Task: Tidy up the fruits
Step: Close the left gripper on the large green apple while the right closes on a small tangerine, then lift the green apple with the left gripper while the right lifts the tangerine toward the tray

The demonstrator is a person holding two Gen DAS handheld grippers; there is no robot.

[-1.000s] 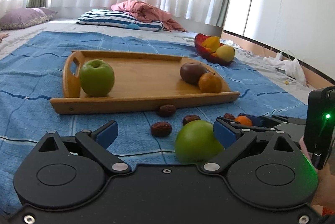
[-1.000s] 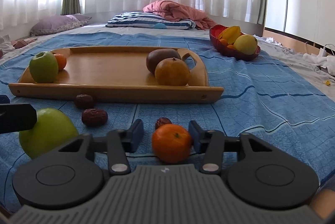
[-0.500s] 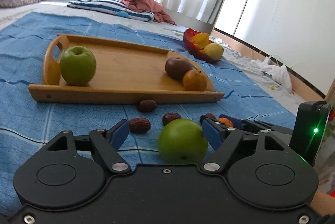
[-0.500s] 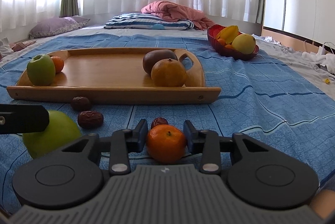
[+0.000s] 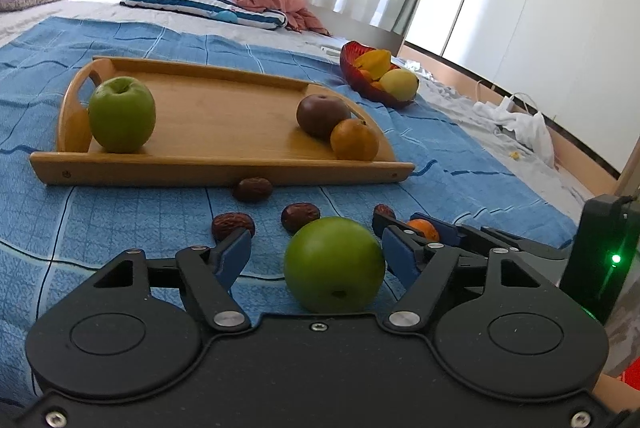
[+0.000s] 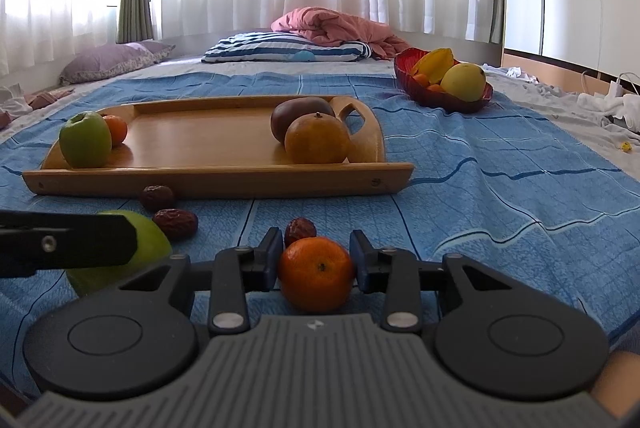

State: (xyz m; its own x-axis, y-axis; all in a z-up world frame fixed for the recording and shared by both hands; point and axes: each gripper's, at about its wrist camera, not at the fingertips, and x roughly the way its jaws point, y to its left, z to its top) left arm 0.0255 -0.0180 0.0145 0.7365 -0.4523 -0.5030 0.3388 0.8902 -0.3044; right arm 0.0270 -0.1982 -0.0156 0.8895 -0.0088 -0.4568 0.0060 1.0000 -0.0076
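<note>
Fruit is lying across a blue cloth point(image 6: 500, 188). Left gripper point(image 5: 316, 252) is sitting spread around a green apple point(image 5: 334, 265); the right blue pad point(image 5: 396, 256) is touching or nearly touching it, the left pad point(image 5: 234, 252) is standing clear. Right gripper point(image 6: 316, 260) is pinching a mandarin point(image 6: 316, 273), both pads pressing its sides, fruit resting on the cloth. Dates point(image 5: 253, 189) are lying between the grippers and the tray point(image 5: 224, 170). Tray is holding a second apple point(image 5: 121, 113) at its left end, with a small orange point(image 6: 116, 129) behind it, and a brown fruit point(image 5: 322, 115) touching a bigger orange point(image 5: 354, 140) at the right end. Red bowl point(image 6: 468, 100) with yellow fruit is sitting well beyond the tray, right side. Green LED point(image 5: 616, 259) is glowing on the right gripper's body. Nothing readable: a small logo mark on the right gripper's grey housing point(image 6: 316, 325) is showing, too small to make out.
</note>
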